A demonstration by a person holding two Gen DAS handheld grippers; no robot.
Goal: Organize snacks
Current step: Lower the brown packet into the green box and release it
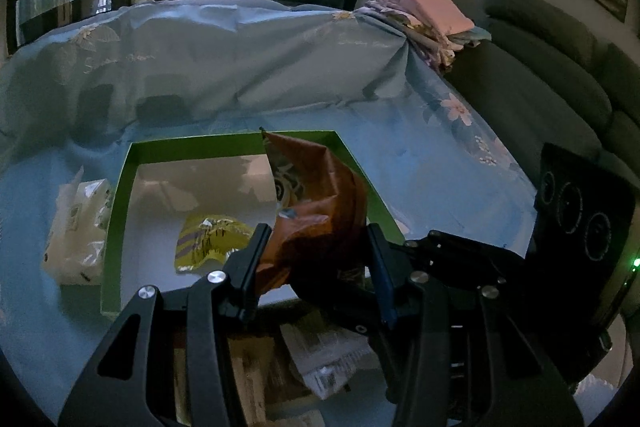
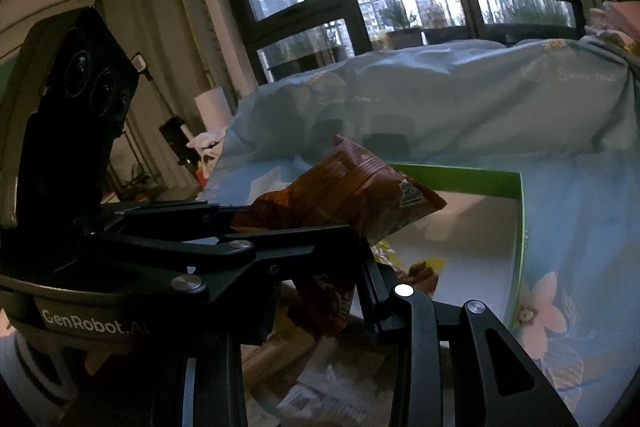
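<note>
A crumpled orange snack bag hangs over the green box, and both grippers hold it. In the left wrist view my left gripper is shut on the bag's lower part. The right wrist view shows my right gripper shut on the same orange bag from below. The left gripper's arms cross in front of it from the left. The box has a white floor and a green rim. A yellow snack pack lies inside it.
The box rests on a light blue flowered sheet. A white packet lies left of the box, and more packets lie under the grippers. A stack of folded cloth and a grey sofa are at the right. Windows stand behind.
</note>
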